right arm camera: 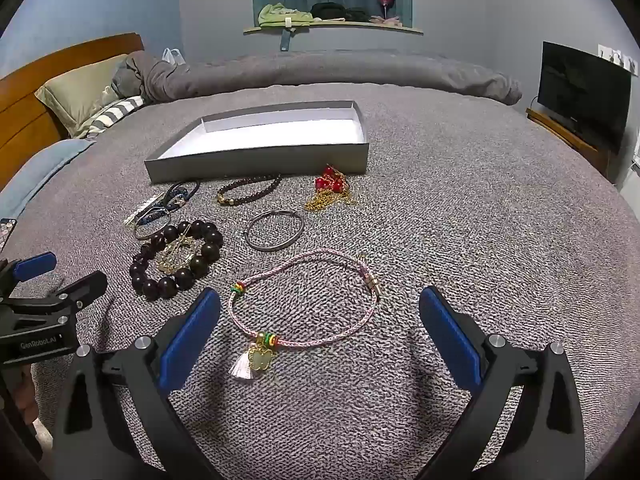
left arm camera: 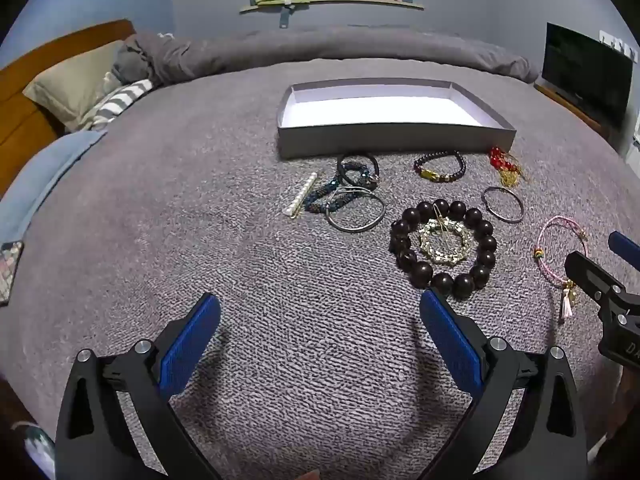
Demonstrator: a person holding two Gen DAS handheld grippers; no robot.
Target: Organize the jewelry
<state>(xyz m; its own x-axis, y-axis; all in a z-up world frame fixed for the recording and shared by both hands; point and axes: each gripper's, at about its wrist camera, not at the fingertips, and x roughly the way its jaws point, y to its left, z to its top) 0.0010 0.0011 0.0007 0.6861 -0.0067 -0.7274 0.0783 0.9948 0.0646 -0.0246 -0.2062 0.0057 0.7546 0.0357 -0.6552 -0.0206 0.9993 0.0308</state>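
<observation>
Jewelry lies on a grey bedspread in front of an empty grey box with a white inside [left arm camera: 394, 136] [right arm camera: 260, 162]. A big dark bead bracelet [left arm camera: 442, 276] [right arm camera: 140, 270] rings a gold piece [left arm camera: 444, 242]. A pink cord bracelet with a tassel [right arm camera: 304, 344] [left arm camera: 554, 266] lies between the open fingers of my right gripper [right arm camera: 320, 304]. My left gripper [left arm camera: 320, 308] is open and empty, just left of the bead bracelet. A silver bangle [right arm camera: 274, 230], a small dark bead bracelet [right arm camera: 248, 192] and a red and gold chain [right arm camera: 330, 192] lie nearer the box.
A pearl clip [left arm camera: 300, 198] and tangled blue and black bands [left arm camera: 352, 184] lie left of the pile. Pillows [left arm camera: 76, 84] and a wooden headboard [left arm camera: 24, 100] are far left. A TV [right arm camera: 580, 88] stands at the right. A shelf with clothes [right arm camera: 332, 16] is on the back wall.
</observation>
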